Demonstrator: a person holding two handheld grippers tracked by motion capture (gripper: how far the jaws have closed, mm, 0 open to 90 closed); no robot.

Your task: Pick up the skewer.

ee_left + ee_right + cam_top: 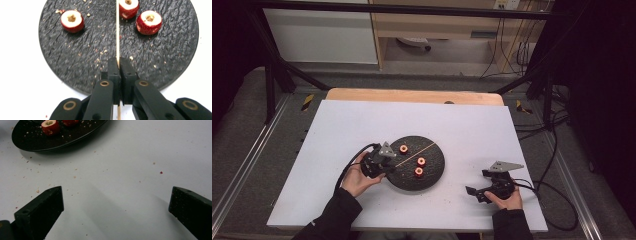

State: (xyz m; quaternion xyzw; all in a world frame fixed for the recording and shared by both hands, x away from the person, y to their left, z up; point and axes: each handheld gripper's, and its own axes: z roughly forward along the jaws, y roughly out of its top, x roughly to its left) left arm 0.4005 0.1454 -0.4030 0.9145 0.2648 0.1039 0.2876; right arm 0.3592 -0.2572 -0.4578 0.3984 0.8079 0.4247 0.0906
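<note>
My left gripper [117, 62] has its two black jaws pinched together on the thin pale wooden skewer [117, 30], which runs straight out from between them across the round black slate-textured plate [75, 65]. In the high view that gripper [388, 161] sits at the plate's left edge and the skewer [417, 153] lies as a slanting line over the dark disc. I judge the step in hand to be the pick-up of the stick: it is clamped near one end, low over the plate as far as I can tell

Beyond the jaws lie three cored red fruit pieces with white cut tops: one [72, 21] to the left of the skewer, one [128, 7] just beside it on the right, one [149, 22] farther right. Crumbs dot the plate around them

My right gripper [478, 192] rests on the white tabletop [362, 125], well apart from the plate, jaws standing wide with nothing between them

Next, I reckon, I must lift the skewer, aim its free tip at a cored hole, and bring the right gripper in to steady that fruit, since a loose piece would roll away under the push
</note>
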